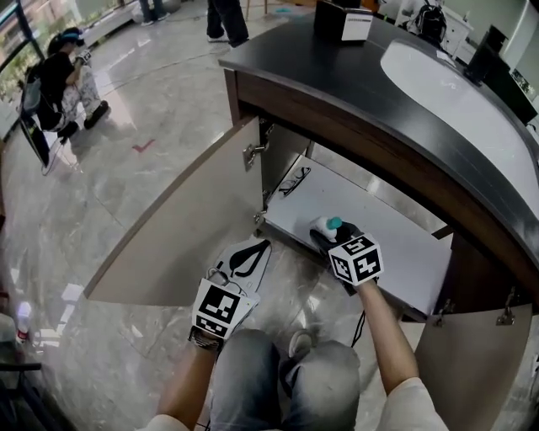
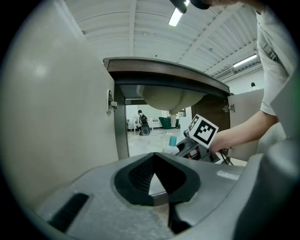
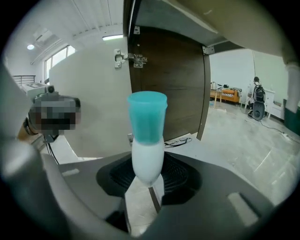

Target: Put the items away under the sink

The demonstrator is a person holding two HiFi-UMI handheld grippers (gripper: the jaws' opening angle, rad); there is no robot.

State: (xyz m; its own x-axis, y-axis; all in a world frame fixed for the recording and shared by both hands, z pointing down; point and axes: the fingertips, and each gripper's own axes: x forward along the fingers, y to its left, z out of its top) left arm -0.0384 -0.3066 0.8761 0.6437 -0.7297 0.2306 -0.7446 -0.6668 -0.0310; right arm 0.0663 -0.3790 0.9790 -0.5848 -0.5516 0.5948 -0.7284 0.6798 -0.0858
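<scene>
The pale marble floor point(image 1: 152, 109) fills the left of the head view, with a seated person point(image 1: 63, 80) far off at its upper left. A dark curved tabletop point(image 1: 337, 76) runs across the top right, with a white sink basin point(image 1: 455, 93) set into it and a dark box point(image 1: 341, 18) at its far edge. Beneath it the cabinet stands open: the left door point(image 1: 185, 227) is swung wide out over the floor and the right door point(image 1: 472, 370) hangs open at the lower right. The white cabinet base point(image 1: 396, 244) lies bare between them. The person's grey-trousered knees point(image 1: 286, 379) are bent just before its front edge. The right tool point(image 1: 322, 234) reaches over the front left corner of the cabinet base, its jaws clamped on the rounded white end of a small bottle point(image 3: 147, 140), whose teal cap points out beyond the tips. Whether the bottle touches the base cannot be told. The left tool point(image 1: 257, 251) is low over the floor, just in front of that same corner and beside the left door, its jaws together with nothing between them. A pair of black-framed glasses point(image 1: 294, 180) lies at the back left corner of the cabinet base, well apart from the bottle.
</scene>
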